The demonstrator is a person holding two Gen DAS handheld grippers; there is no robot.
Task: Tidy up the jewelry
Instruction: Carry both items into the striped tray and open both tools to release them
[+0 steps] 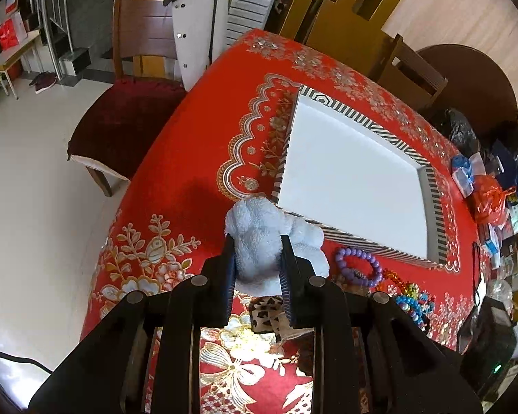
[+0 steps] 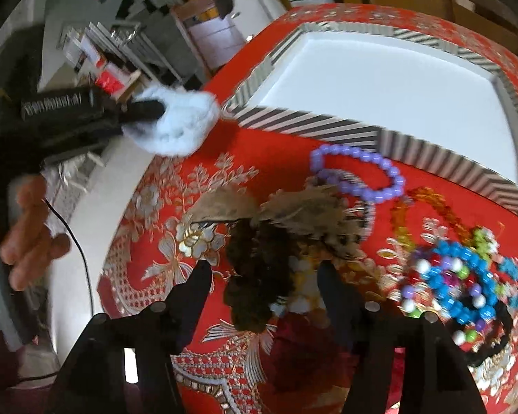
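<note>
Left gripper [image 1: 257, 258] clamped on fluffy pale-blue scrunchie [image 1: 259, 238], beside striped tray [image 1: 359, 238] with bare white floor. Right gripper [image 2: 264, 276] jaws apart over dark furry piece [image 2: 259, 276]; purple bead bracelet [image 2: 359, 172] on red cloth [image 2: 155, 276] just beside tray.

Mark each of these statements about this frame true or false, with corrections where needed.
1. The left gripper is shut on the fluffy pale blue item. True.
2. The striped box already holds the purple bead bracelet. False: its white interior is bare, and the bracelet lies on the red tablecloth beside it.
3. The right gripper is open, its fingers either side of a dark fuzzy piece. True.
4. The blue bead jewelry lies inside the box. False: it lies on the tablecloth.
</note>
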